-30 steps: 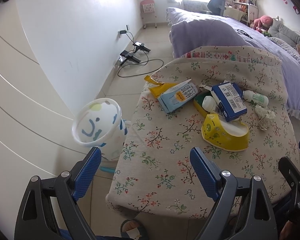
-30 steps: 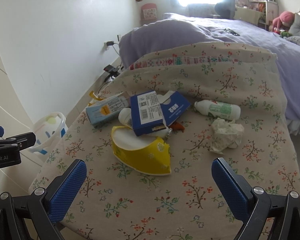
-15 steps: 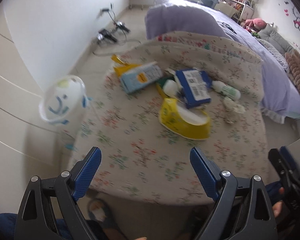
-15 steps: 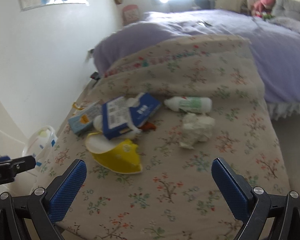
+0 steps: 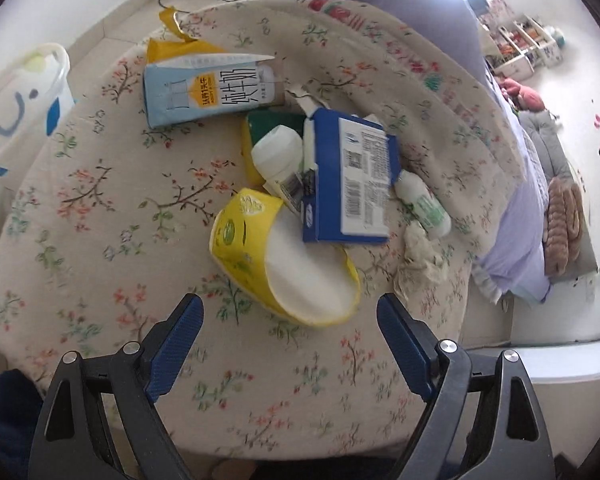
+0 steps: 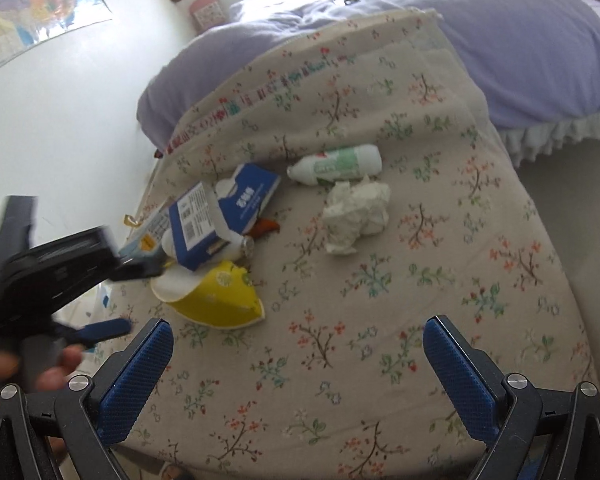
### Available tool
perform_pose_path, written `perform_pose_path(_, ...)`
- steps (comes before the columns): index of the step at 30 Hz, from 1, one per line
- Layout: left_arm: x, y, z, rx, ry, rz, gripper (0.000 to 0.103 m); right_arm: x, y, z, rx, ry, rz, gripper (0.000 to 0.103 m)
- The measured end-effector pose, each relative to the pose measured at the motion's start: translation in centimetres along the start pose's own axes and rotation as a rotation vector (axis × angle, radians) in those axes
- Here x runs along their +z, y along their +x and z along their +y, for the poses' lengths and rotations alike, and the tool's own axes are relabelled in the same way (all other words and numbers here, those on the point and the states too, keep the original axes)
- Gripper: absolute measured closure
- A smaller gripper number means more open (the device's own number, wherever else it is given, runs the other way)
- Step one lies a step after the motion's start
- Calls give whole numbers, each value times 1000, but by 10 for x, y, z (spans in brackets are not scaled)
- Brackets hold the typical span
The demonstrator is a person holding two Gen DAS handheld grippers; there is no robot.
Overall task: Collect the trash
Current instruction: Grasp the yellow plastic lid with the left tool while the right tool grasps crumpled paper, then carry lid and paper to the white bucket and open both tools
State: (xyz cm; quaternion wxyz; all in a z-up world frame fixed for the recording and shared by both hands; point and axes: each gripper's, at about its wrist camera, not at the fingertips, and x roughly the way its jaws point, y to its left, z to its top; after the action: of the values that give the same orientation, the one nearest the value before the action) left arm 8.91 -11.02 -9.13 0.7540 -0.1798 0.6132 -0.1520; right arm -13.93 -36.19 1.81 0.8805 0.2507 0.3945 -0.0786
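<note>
Trash (yellow paper bowl point(image 5: 284, 264) nearest, blue carton point(image 5: 350, 184) behind) lies heaped on the floral-covered desk point(image 5: 100, 220); left hand-held gripper point(image 5: 290, 336), wide open and empty, should straddle the bowl's rim squarely before closing.

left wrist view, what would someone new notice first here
A heap of trash in the middle of the floral cloth: a crushed yellow paper bowl nearest the open left gripper, with a blue box leaning over it. Behind lies a pale blue milk carton, and a white bin stands off the left edge.
</note>
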Motion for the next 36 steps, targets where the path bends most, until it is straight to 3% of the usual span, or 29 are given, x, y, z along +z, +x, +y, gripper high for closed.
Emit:
perform_pose_path(2, 3, 15, 5, -13, -22, 18, 33, -5, 2, 0, -18, -1, 16, 0)
perform_pose_path(3, 3, 24, 9, -39, -35, 45, 58, -7, 4, 0, -25, -2, 24, 0)
perform_pose_path(5, 2, 30, 17, -124, -74, 56, 66, -9, 7, -3, -35, 12, 45, 0)
perform_pose_path(7, 2, 26, 16, -116, -44, 29, 76, -7, 11, -7, -50, 44, 63, 0)
perform_pose_path(14, 1, 1, 24, -154, -11, 28, 80, 13, 19, -5, -81, 146, 91, 2)
perform_pose_path(19, 12, -62, 45, -135, 45, -20, 80, 36, 31, -15, -61, 264, 101, 4)
perform_pose_path(23, 27, -114, 56, -117, 105, -96, 80, 58, 69, -35, -83, 347, 131, 15)
perform_pose_path(29, 56, -147, 85, -57, 142, -153, 80, 84, 140, -38, -102, 303, 195, 29)
perform_pose_path(31, 66, -148, 100, -60, 133, -164, 80, 86, 158, -36, -152, 270, 221, 38)
perform_pose_path(33, 74, -143, 121, -80, 89, -149, 80, 83, 172, -34, -180, 235, 249, 66)
perform_pose_path(36, 82, -138, 145, -99, 33, -117, 80, 75, 165, -34, -176, 236, 194, 76)
